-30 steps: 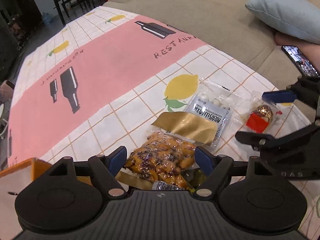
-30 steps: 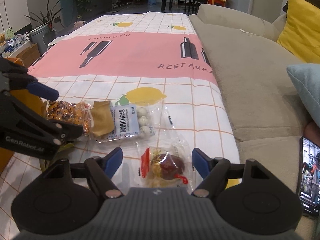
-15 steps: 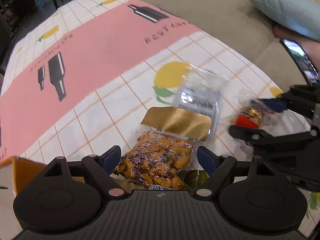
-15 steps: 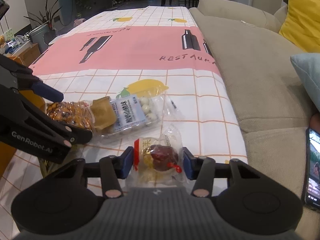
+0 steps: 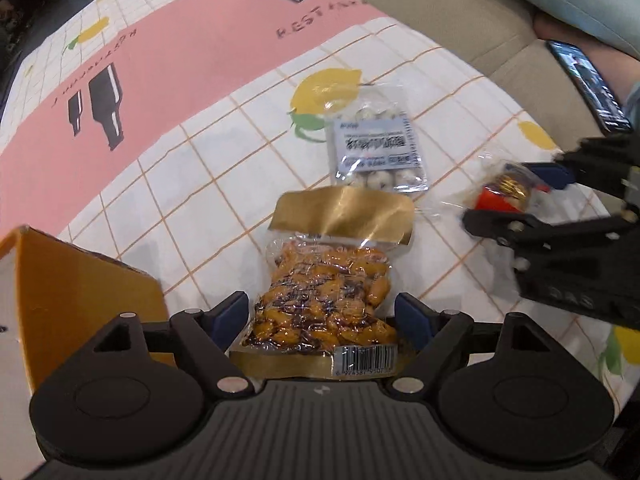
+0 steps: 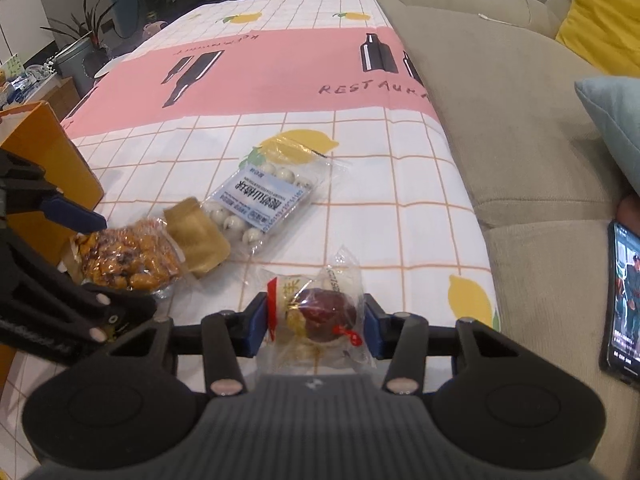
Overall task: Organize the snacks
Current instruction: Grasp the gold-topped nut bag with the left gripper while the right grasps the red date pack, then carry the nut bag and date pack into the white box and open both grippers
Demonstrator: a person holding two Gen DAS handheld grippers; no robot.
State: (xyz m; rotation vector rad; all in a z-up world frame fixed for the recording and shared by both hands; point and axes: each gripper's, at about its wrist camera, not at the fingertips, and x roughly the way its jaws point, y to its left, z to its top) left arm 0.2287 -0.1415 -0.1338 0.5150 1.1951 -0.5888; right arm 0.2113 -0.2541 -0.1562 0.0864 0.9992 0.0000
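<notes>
Clear wrapper of the red-date snack (image 6: 320,312) sits pinched in the right hand-held gripper (image 6: 316,322), its printing blurred. Left hand-held gripper (image 5: 322,318) straddles the peanut bag (image 5: 326,292), fingers spread; contact is unclear.

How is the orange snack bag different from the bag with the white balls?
The orange snack bag has a gold top flap and sits between the left gripper fingers; the white-ball bag has a pale blue label and lies untouched on the tablecloth. Orange pieces are long, white ones round. Both are clear plastic.

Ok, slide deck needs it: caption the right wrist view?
Right gripper closed on a clear date snack packet above the lemon-print tablecloth.
</notes>
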